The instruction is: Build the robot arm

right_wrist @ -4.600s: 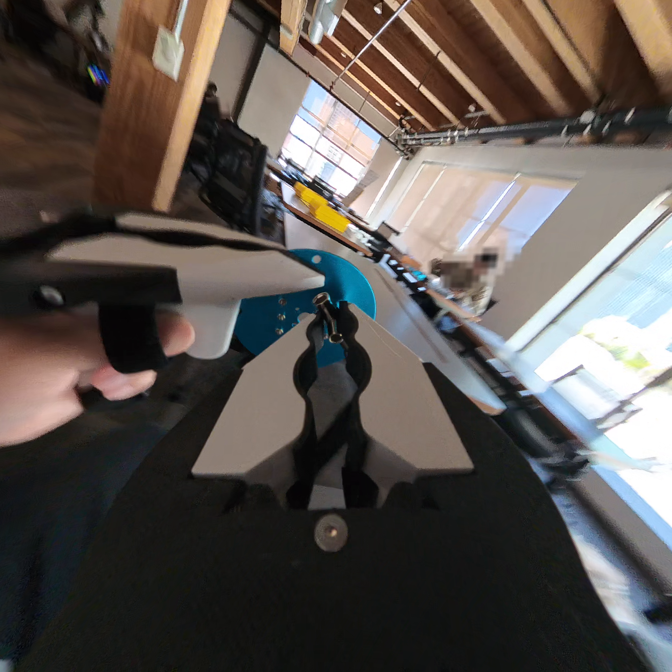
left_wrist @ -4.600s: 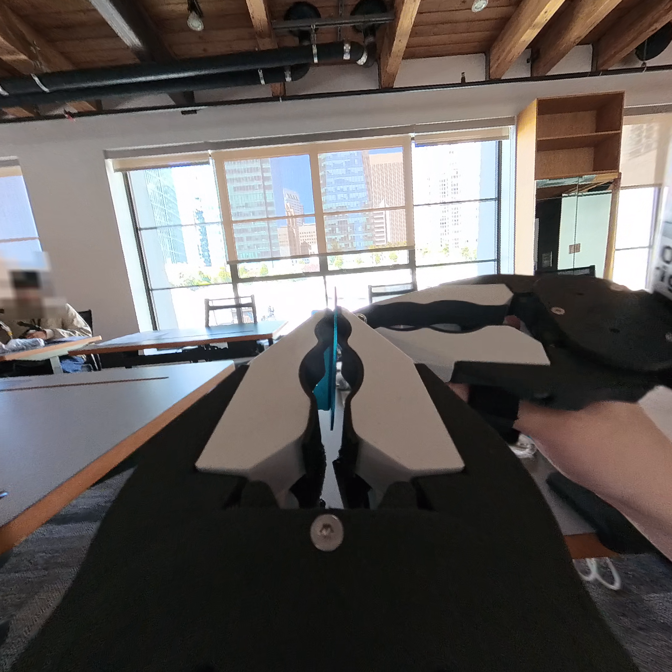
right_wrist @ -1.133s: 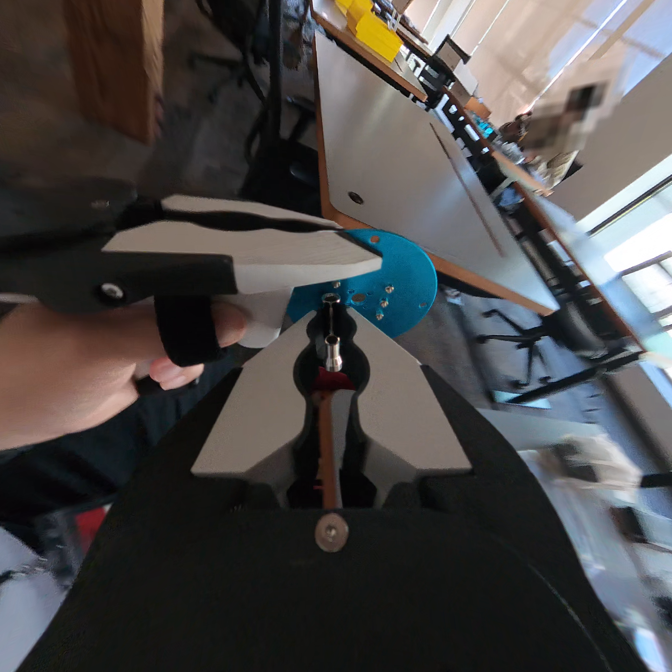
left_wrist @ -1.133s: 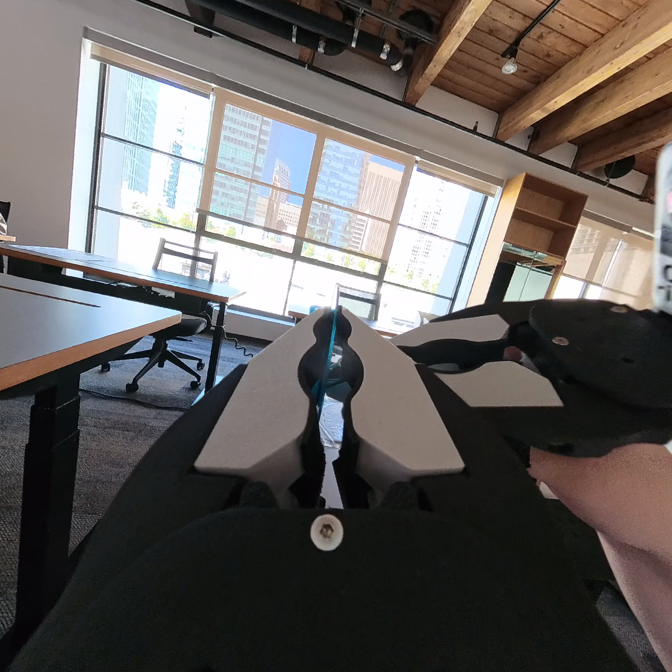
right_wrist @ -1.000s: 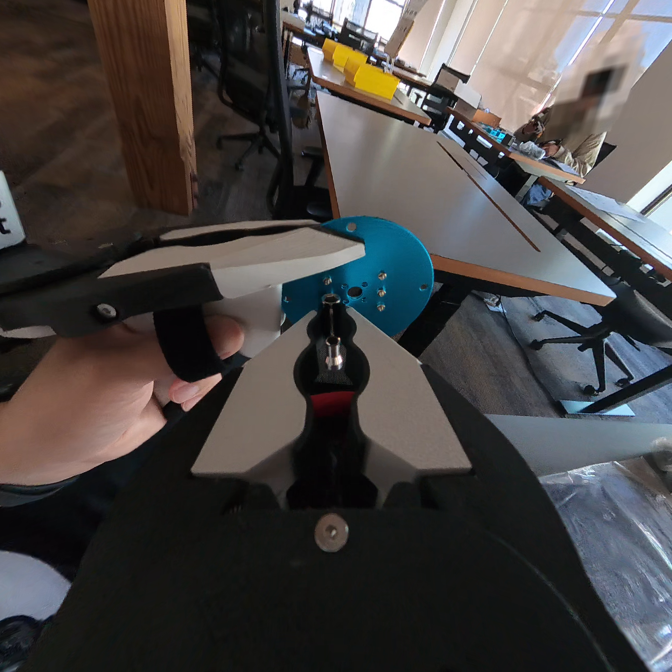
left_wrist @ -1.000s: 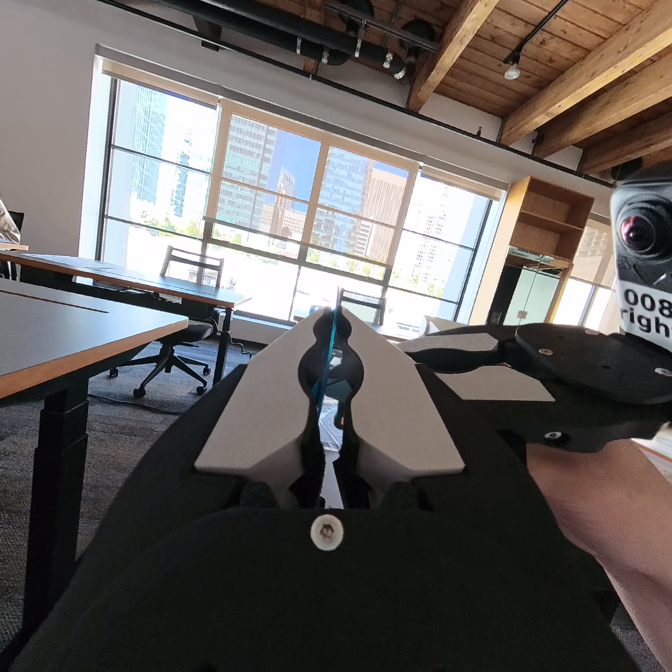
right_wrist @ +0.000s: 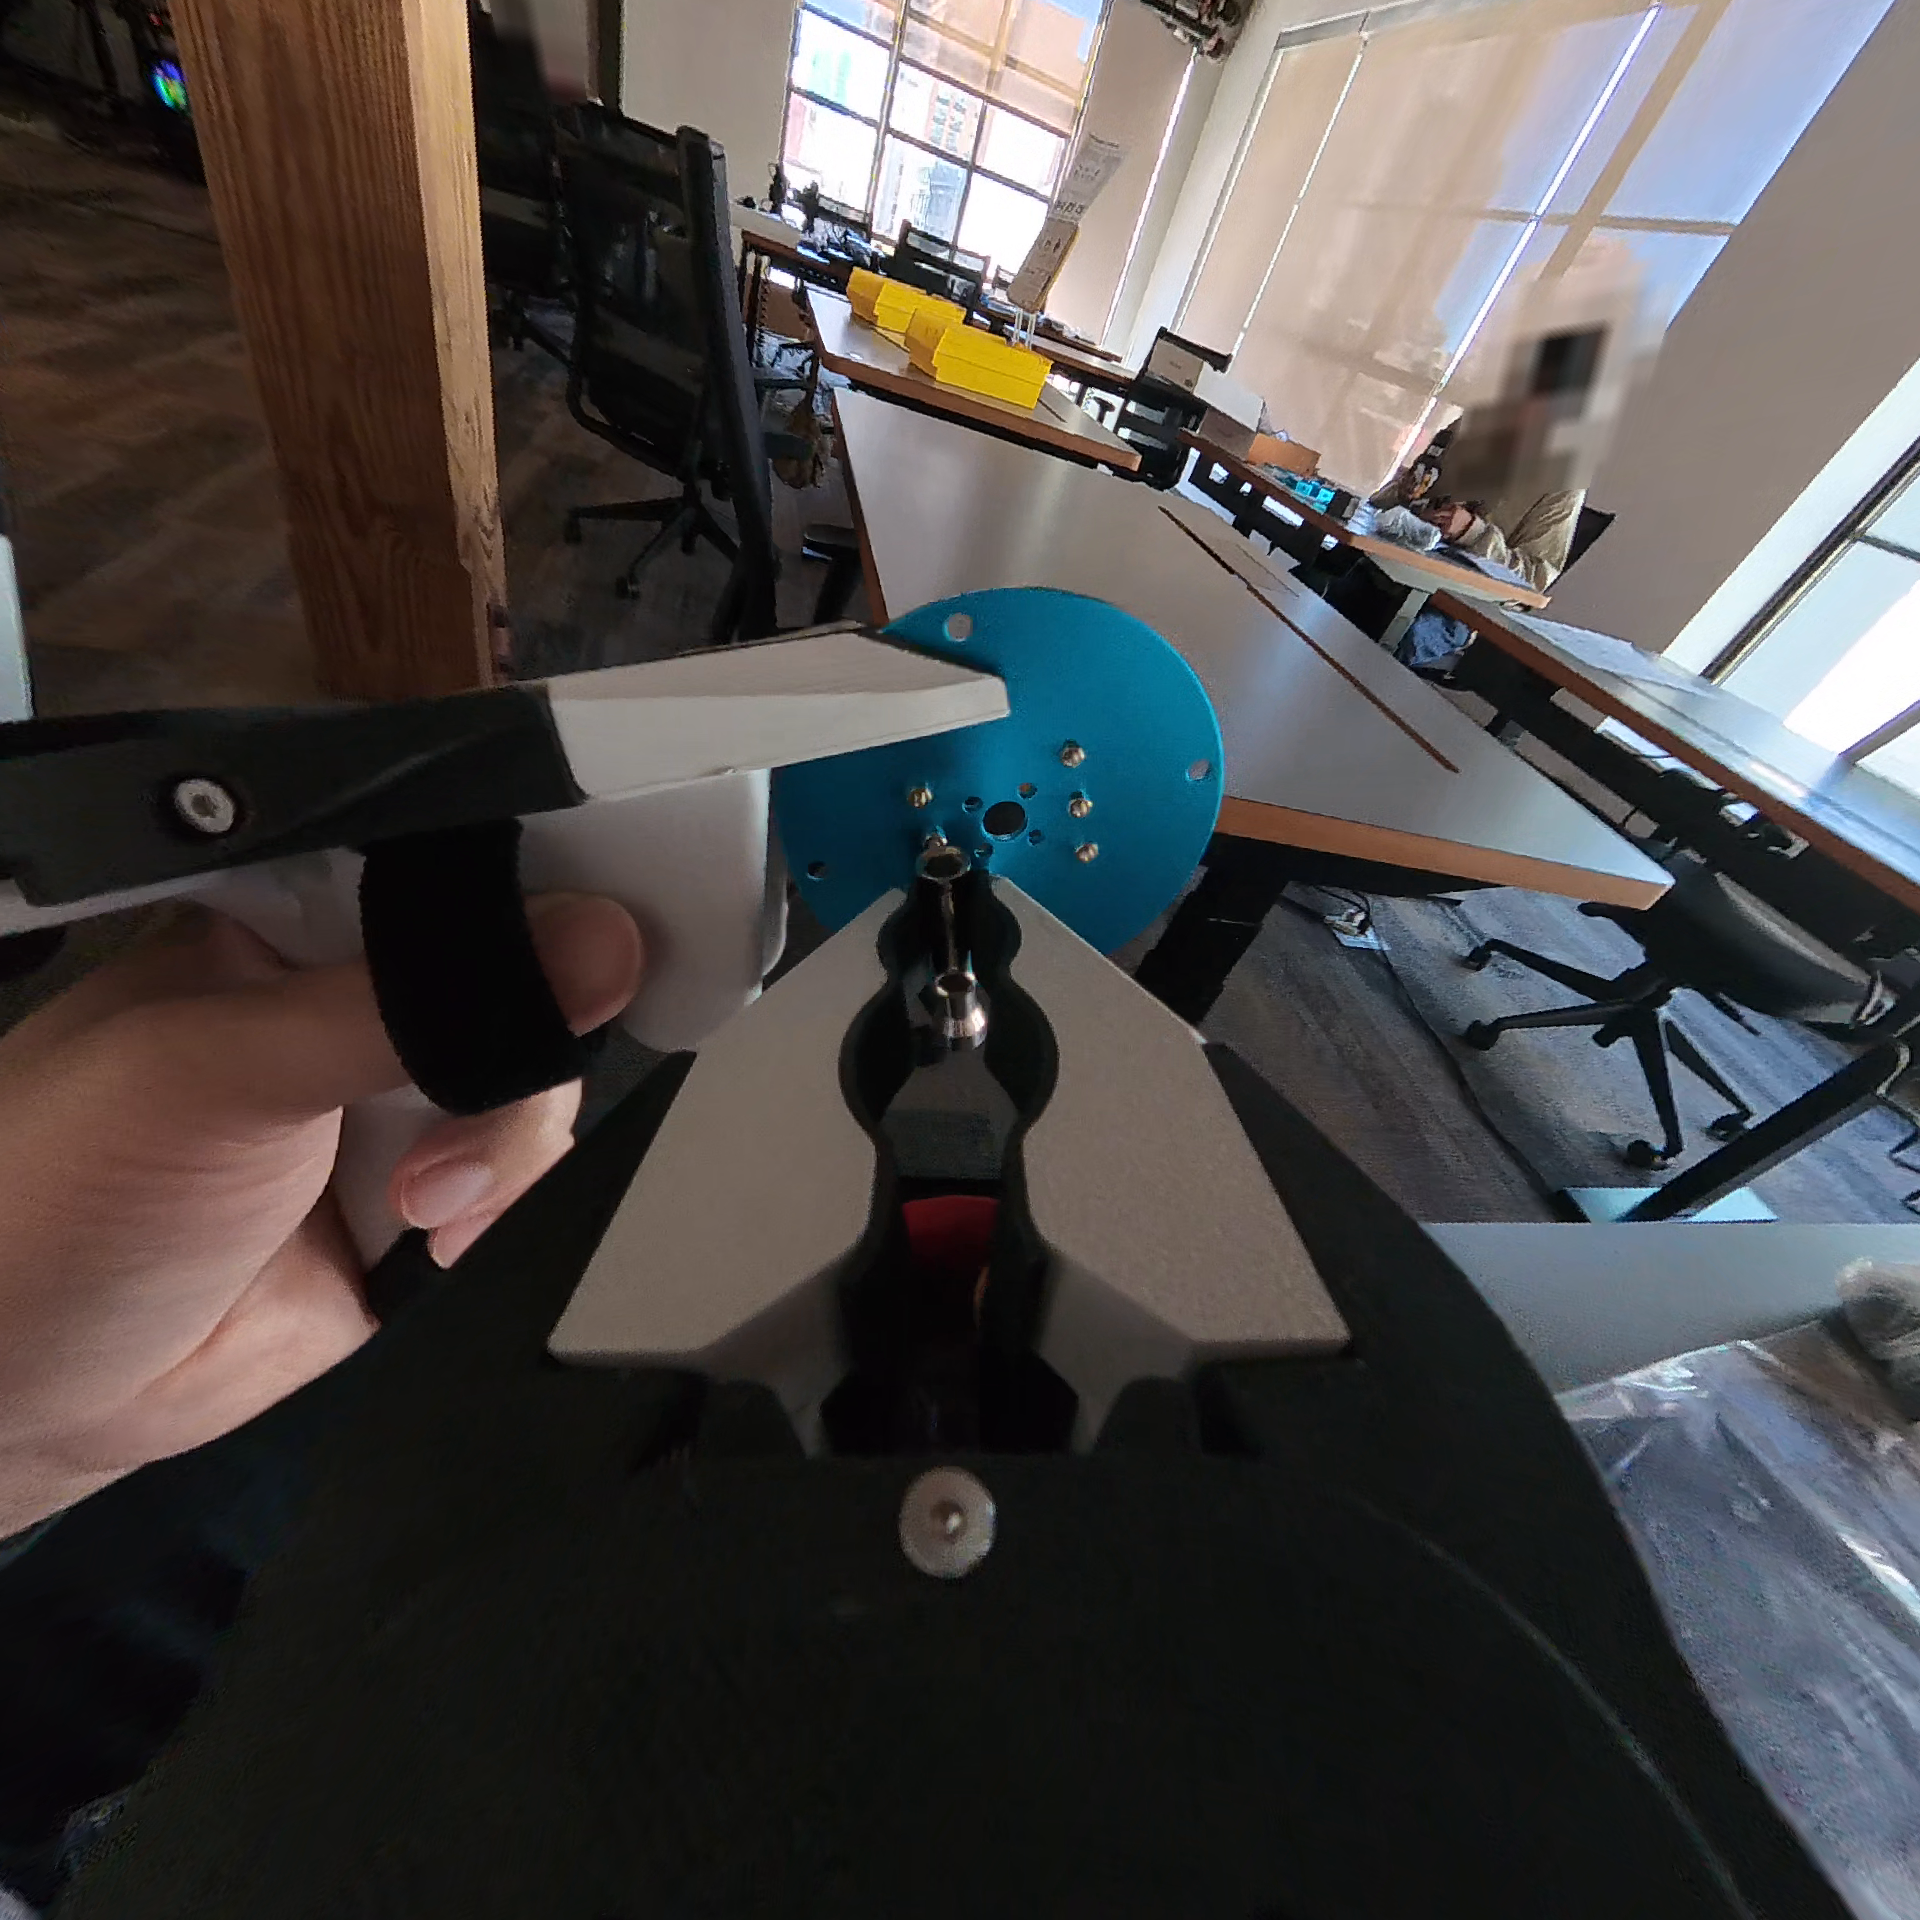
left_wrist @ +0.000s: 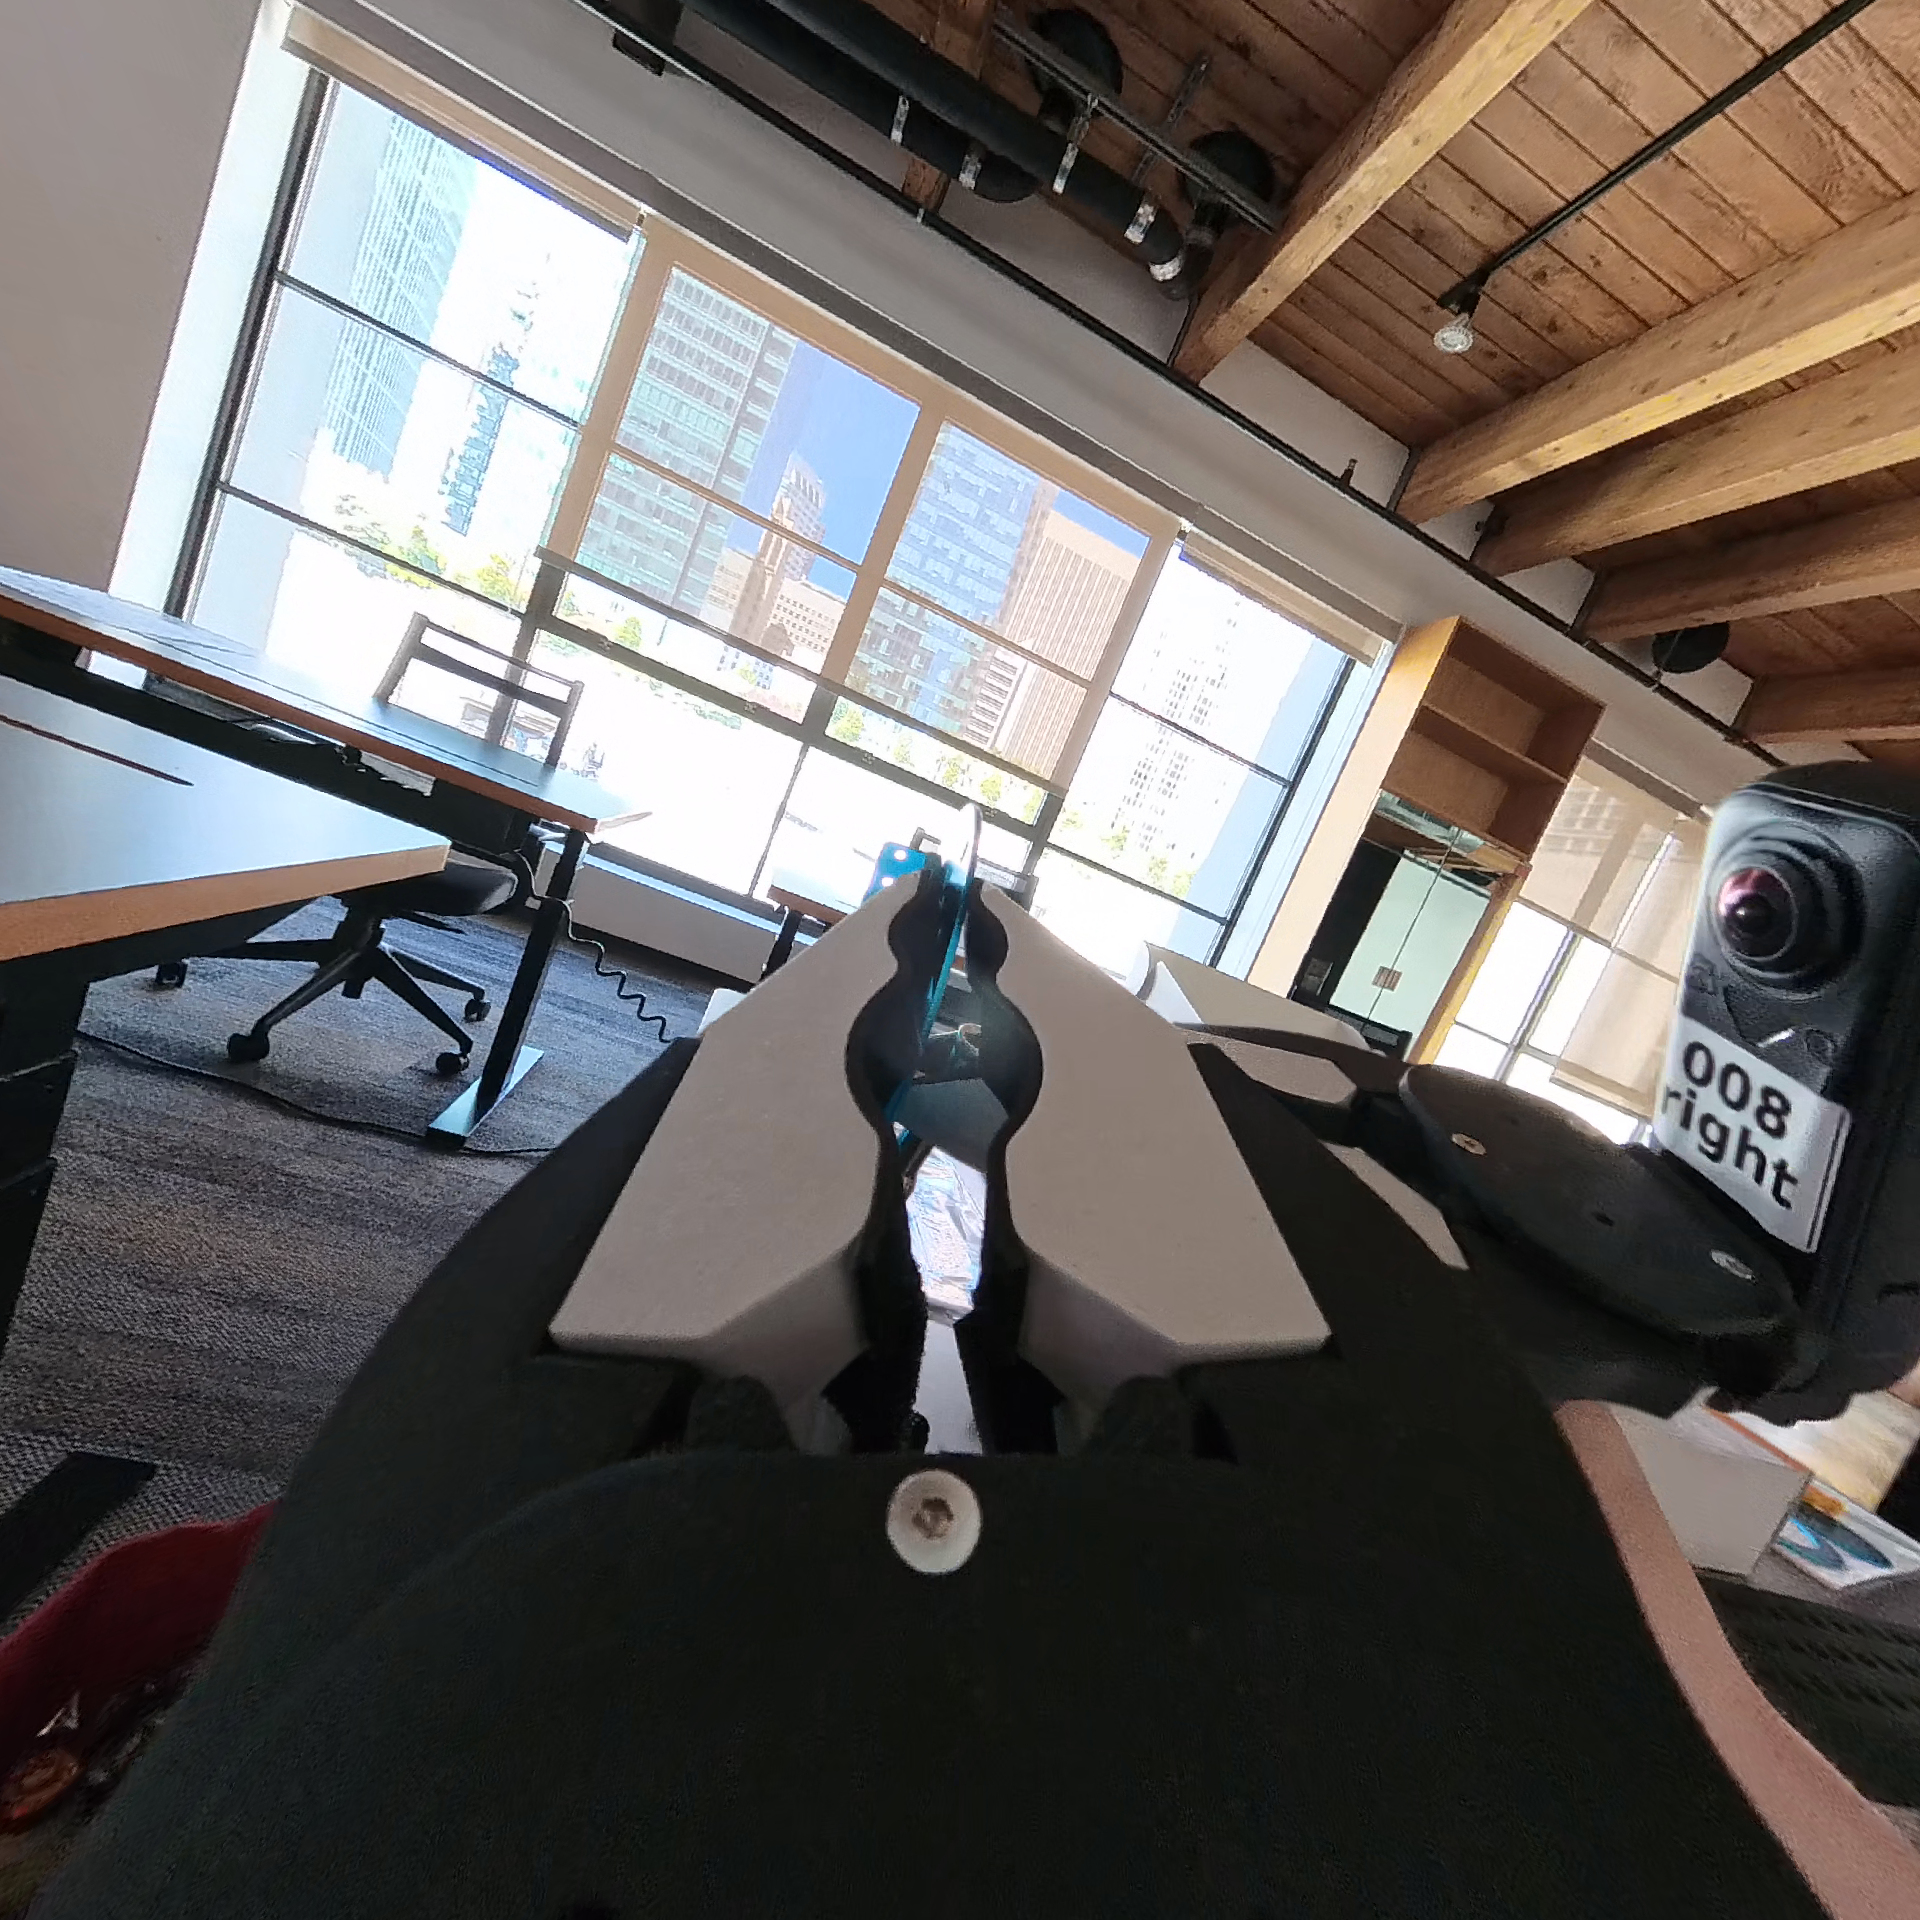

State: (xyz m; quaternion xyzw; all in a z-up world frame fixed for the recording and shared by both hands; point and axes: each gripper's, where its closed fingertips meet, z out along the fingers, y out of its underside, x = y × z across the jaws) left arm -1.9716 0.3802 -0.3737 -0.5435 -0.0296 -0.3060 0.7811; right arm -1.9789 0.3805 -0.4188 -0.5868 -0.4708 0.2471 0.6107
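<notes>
My left gripper [left_wrist: 940, 896] is shut on the rim of a round blue metal disc [left_wrist: 932, 982], seen edge-on between its fingers. In the right wrist view the disc [right_wrist: 1081, 727] faces me, with several small holes and brass screws. The left gripper's fingers [right_wrist: 769, 707] clamp its left edge, held by a hand [right_wrist: 239, 1132]. My right gripper [right_wrist: 948, 896] is shut on a small metal screwdriver [right_wrist: 954, 1013]. The driver's tip rests on a screw [right_wrist: 940, 860] at the disc's lower left. The right gripper's body and camera [left_wrist: 1803, 997] show at the right of the left wrist view.
A long grey table with a wooden edge [right_wrist: 1382, 831] runs behind the disc, with yellow boxes [right_wrist: 977, 358] farther back. A wooden post [right_wrist: 353, 343] stands at left. Office chairs [right_wrist: 1621, 997], a seated person [right_wrist: 1496, 530] and clear plastic wrap [right_wrist: 1766, 1538] are around. Desks [left_wrist: 208, 831] and windows [left_wrist: 790, 644] lie ahead. About 4 cm separates my left fingertips from my right.
Both views have tilted and shifted. The disc now sits closer and larger before my right gripper, and the driver's tip has come onto a screw. Both grippers stay shut.
</notes>
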